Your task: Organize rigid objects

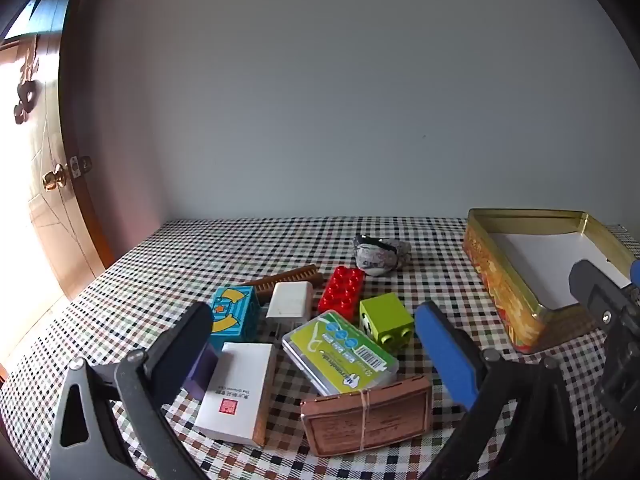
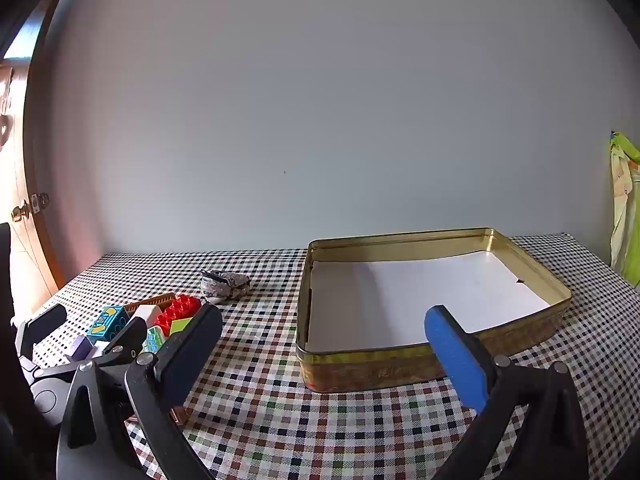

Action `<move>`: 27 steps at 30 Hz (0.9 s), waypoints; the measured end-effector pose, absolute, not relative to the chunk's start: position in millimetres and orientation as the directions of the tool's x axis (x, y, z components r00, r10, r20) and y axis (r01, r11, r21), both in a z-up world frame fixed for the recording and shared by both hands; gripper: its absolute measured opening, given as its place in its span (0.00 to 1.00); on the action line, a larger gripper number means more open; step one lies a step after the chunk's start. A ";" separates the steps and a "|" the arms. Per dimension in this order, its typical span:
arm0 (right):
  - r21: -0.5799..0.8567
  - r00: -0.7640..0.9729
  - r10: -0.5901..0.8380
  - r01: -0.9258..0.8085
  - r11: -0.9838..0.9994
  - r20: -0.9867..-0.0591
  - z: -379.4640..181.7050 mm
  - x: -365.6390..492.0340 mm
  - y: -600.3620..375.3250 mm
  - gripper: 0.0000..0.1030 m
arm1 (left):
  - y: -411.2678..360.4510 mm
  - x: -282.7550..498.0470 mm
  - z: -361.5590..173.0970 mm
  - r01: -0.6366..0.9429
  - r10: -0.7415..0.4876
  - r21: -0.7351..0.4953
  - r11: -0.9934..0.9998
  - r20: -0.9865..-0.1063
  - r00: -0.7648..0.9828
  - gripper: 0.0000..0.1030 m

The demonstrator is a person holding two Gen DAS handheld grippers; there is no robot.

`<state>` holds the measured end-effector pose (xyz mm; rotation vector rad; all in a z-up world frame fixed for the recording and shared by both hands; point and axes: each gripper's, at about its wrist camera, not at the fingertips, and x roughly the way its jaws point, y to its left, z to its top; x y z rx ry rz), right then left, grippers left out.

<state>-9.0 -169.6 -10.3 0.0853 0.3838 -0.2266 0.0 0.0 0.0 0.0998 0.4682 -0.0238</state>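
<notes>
Toys and little boxes sit in a heap on the checked table (image 1: 160, 264). Closest to the left gripper (image 1: 316, 344) is a brown box with a rubber band (image 1: 366, 420) round it and a white box (image 1: 236, 392) beside it. Both fingers of this gripper are spread wide apart with nothing held between them.

A bit further back lies a flat clear case with a green label (image 1: 340, 352). Next to that sits a green block (image 1: 386, 318). Behind them are a white plug (image 1: 290, 300), a blue block (image 1: 234, 312), a red brick (image 1: 342, 290) and a brown comb (image 1: 292, 276). A grey stone (image 1: 380, 256) lies furthest back, a little apart from the heap.

The right gripper (image 2: 324, 344) is spread wide too, and holds nothing. It hangs just in front of the gold tin (image 2: 400, 368). The tin is open, with only white paper (image 2: 400, 296) on its bottom, so no thing has gone in yet.

My guess is that the job is just starting, and the first step is to pick one thing from the heap. The brown box looks like the easy one, since it is nearest and lies between the open fingers. To do it well, come down straight over it, with one finger on each long side. Do not bump the clear case, which touches it at the back. Squeeze gently, lift straight up, then carry it over to the tin. Set it down flat in a corner so the other things will fit too.
</notes>
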 end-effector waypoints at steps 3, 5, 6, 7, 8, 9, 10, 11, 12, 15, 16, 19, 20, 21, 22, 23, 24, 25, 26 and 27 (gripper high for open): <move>0.043 0.904 -0.203 0.236 0.971 -0.375 -11.1 -9.3 -169.2 0.99 | 0.1 -0.5 0.0 0.043 0.002 0.091 0.995 -0.441 0.898 1.00; 0.045 0.905 -0.201 0.235 0.971 -0.374 -11.6 -9.6 -168.9 0.99 | 0.2 -0.9 0.0 0.040 0.003 0.088 0.995 -0.444 0.896 1.00; 0.045 0.905 -0.202 0.235 0.971 -0.375 -11.8 -9.7 -168.7 0.99 | 0.0 -1.5 0.0 0.039 0.004 0.087 0.995 -0.445 0.895 1.00; 0.045 0.904 -0.203 0.236 0.971 -0.376 -12.1 -9.7 -168.2 0.99 | -3.4 0.1 -0.5 0.039 0.004 0.087 0.995 -0.447 0.894 1.00; 0.043 0.903 -0.204 0.237 0.971 -0.378 -12.4 -9.6 -167.6 0.99 | -4.9 0.3 -1.5 0.039 0.004 0.087 0.995 -0.448 0.894 1.00; 0.041 0.903 -0.205 0.238 0.970 -0.379 -12.7 -9.7 -166.8 0.99 | -3.4 1.4 -2.1 0.041 0.002 0.086 0.995 -0.450 0.893 1.00; 0.040 0.902 -0.207 0.239 0.970 -0.379 -11.7 -7.0 -168.4 0.99 | -2.5 1.5 -1.6 0.041 0.001 0.084 0.996 -0.452 0.892 1.00; 0.038 0.902 -0.209 0.240 0.970 -0.378 -11.0 -6.4 -167.5 0.99 | -0.7 2.1 -1.7 0.040 0.000 0.080 0.996 -0.454 0.891 1.00; 0.037 0.903 -0.210 0.241 0.970 -0.375 -8.1 -7.9 -166.3 0.99 | 1.4 2.4 -1.5 0.043 -0.003 0.078 0.996 -0.456 0.890 1.00; 0.037 0.904 -0.212 0.243 0.969 -0.372 -7.2 -8.5 -167.1 0.99 | -0.8 3.3 -1.4 0.040 0.001 0.081 0.996 -0.459 0.888 1.00; 0.038 0.903 -0.212 0.243 0.969 -0.373 -4.5 -9.8 -167.2 0.99 | -1.3 3.6 -1.5 0.039 0.002 0.079 0.996 -0.460 0.888 1.00; 0.047 0.902 -0.208 0.243 0.969 -0.378 -8.3 -8.5 -169.3 0.99 | 0.4 2.4 -1.5 0.038 0.000 0.073 0.997 -0.460 0.888 1.00; 0.047 0.902 -0.207 0.242 0.969 -0.379 -8.3 -8.4 -169.8 0.99 | 1.9 2.4 -1.3 0.038 -0.001 0.070 0.997 -0.461 0.888 1.00; 0.047 0.902 -0.207 0.242 0.969 -0.378 -8.4 -8.4 -169.9 0.99 | 2.2 2.4 -1.4 0.037 -0.001 0.069 0.997 -0.460 0.888 1.00; 0.046 0.903 -0.207 0.242 0.969 -0.376 -8.6 -8.6 -169.7 0.99 | 2.2 2.5 -1.4 0.036 0.000 0.068 0.997 -0.461 0.888 1.00; 0.045 0.903 -0.208 0.242 0.969 -0.375 -8.6 -8.7 -169.3 0.99 | 2.2 2.6 -1.5 0.035 0.000 0.068 0.997 -0.461 0.888 1.00; 0.043 0.903 -0.208 0.241 0.969 -0.376 -8.4 -8.4 -169.0 0.99 | 2.2 2.8 -1.6 0.034 0.001 0.068 0.997 -0.461 0.887 1.00; 0.042 0.903 -0.209 0.242 0.969 -0.377 -8.5 -8.1 -168.9 0.99 | 2.1 3.1 -1.6 0.034 0.001 0.068 0.997 -0.461 0.887 1.00; 0.043 0.902 -0.208 0.242 0.969 -0.377 -8.8 -8.0 -169.1 0.99 | 2.6 2.5 -1.3 0.034 0.001 0.068 0.997 -0.461 0.887 1.00; 0.044 0.902 -0.208 0.241 0.969 -0.378 -9.1 -8.0 -169.4 0.99 | 2.7 2.3 -1.4 0.034 0.001 0.067 0.997 -0.461 0.887 1.00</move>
